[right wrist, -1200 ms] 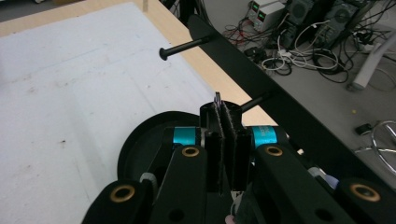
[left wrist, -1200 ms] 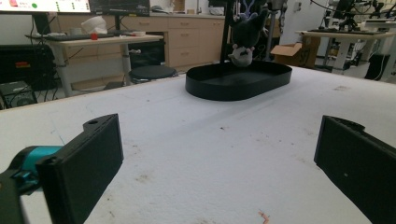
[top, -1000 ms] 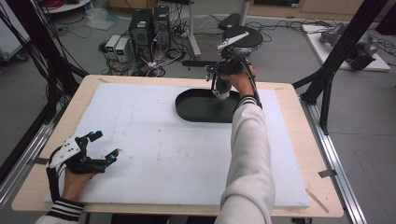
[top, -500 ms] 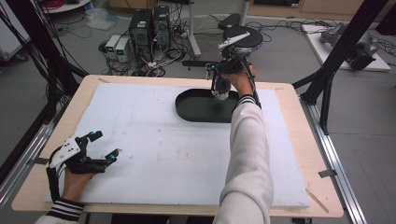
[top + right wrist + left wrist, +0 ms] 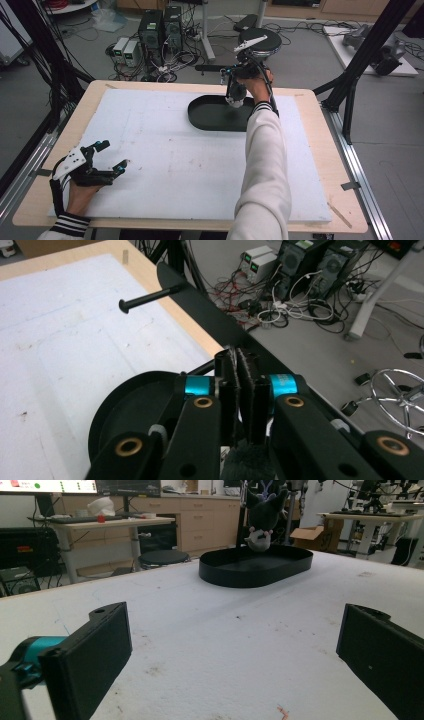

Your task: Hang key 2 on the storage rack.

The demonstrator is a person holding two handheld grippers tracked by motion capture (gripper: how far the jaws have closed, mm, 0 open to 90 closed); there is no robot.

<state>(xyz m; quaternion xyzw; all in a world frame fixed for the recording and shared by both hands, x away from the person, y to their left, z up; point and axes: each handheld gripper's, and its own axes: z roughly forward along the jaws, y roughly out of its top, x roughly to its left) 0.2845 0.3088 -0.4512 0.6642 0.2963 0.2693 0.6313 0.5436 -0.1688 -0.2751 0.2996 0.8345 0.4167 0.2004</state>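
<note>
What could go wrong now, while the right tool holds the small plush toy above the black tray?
1. The right tool pinches the plush toy only by a thin part, so the toy may slip out early.
2. The toy hangs near the far rim of the black tray; if released there, it might land on the rim or outside.
3. The left tool rests open on the white mat, far away, so it probably cannot help quickly.

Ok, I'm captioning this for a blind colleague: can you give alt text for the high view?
The right gripper hangs a small dark plush toy over a black oval tray at the far side of a white-covered table. The left gripper rests open near the table's front left corner.
</note>
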